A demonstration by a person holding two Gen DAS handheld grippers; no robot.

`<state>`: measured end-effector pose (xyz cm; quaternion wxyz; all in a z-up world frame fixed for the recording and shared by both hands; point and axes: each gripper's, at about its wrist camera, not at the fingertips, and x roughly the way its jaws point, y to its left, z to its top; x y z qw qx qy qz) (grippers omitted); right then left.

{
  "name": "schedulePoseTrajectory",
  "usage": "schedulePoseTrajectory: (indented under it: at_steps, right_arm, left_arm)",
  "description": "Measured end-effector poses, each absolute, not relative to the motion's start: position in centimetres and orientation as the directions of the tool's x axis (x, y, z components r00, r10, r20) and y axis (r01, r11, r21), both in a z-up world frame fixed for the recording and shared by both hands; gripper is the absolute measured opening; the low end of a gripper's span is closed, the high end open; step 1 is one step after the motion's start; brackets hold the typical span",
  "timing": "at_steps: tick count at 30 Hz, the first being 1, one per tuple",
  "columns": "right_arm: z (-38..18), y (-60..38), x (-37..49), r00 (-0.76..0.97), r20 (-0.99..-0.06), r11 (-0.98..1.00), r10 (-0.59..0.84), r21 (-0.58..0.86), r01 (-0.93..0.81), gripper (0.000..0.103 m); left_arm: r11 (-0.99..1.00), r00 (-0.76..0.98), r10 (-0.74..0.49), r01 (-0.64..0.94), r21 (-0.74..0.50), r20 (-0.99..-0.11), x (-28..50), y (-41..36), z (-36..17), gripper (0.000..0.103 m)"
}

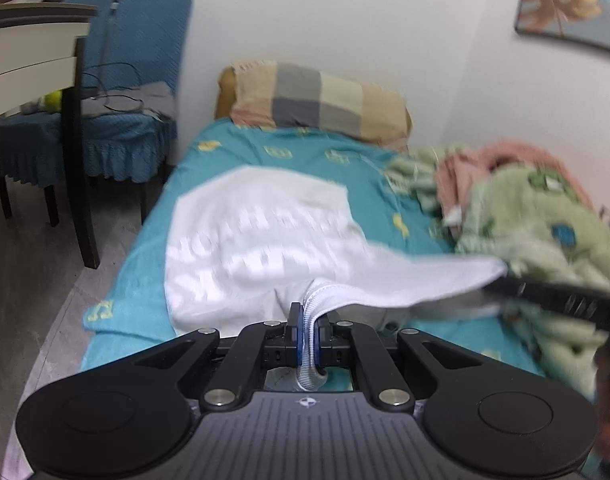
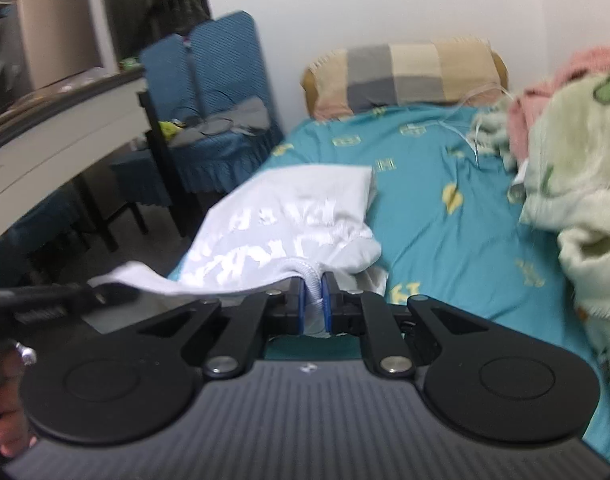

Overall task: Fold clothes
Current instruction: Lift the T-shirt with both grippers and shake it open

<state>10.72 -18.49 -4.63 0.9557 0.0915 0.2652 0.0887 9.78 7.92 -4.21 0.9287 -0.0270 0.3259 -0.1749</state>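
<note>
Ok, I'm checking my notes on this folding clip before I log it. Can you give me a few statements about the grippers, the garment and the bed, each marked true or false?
1. The left gripper is shut on the white garment. True.
2. The right gripper is open and holds nothing. False: it is shut on a ribbed edge of the same garment.
3. The bed sheet is teal with yellow prints. True.
4. The garment lies folded on the blue chair. False: it is spread over the bed, its near edge lifted.
5. A checked pillow lies at the head of the bed. True.
</note>
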Motion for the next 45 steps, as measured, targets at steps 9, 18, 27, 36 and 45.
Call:
schedulePoseTrajectory:
  at_steps: [9, 18, 27, 36, 45]
  right_arm:
    - [-7.2, -19.9, 9.5, 0.825, -0.467, 0.916, 0.318, 0.375, -0.141, 0.012]
    - [-7.2, -21.9, 9.9, 0.817, -0.411, 0.842, 0.404, 0.516, -0.156, 0.012]
    - [-7.9, -21.8, 10.6, 0.834, -0.449, 0.885, 0.321, 0.455, -0.096, 0.012]
    - [-9.9, -19.6, 11.1, 0.801, -0.550, 0.947, 0.236, 0.314, -0.064, 0.017]
    - [-12.9, -16.2, 13.1, 0.747, -0.640, 0.984, 0.179, 0.133, -0.122, 0.041]
  left_arm:
    - [0.913, 0.714, -0.261, 0.402, 0.075, -0.650, 7.2, 2.8, -5.8, 0.041]
    - [0.896, 0.765, -0.183, 0.388, 0.215, -0.617, 7.3, -1.3, -8.2, 0.053]
    - [0.963, 0.769, 0.041, 0.140, 0.230, -0.638, 8.6, 1.6, -8.3, 0.055]
    - [0.993, 0.875, -0.071, 0.109, 0.052, -0.479, 6.4, 3.4, -2.9, 0.009]
    - [0.995, 0.864, -0.098, 0.101, -0.022, -0.494, 6.3, 4.3, -2.5, 0.008]
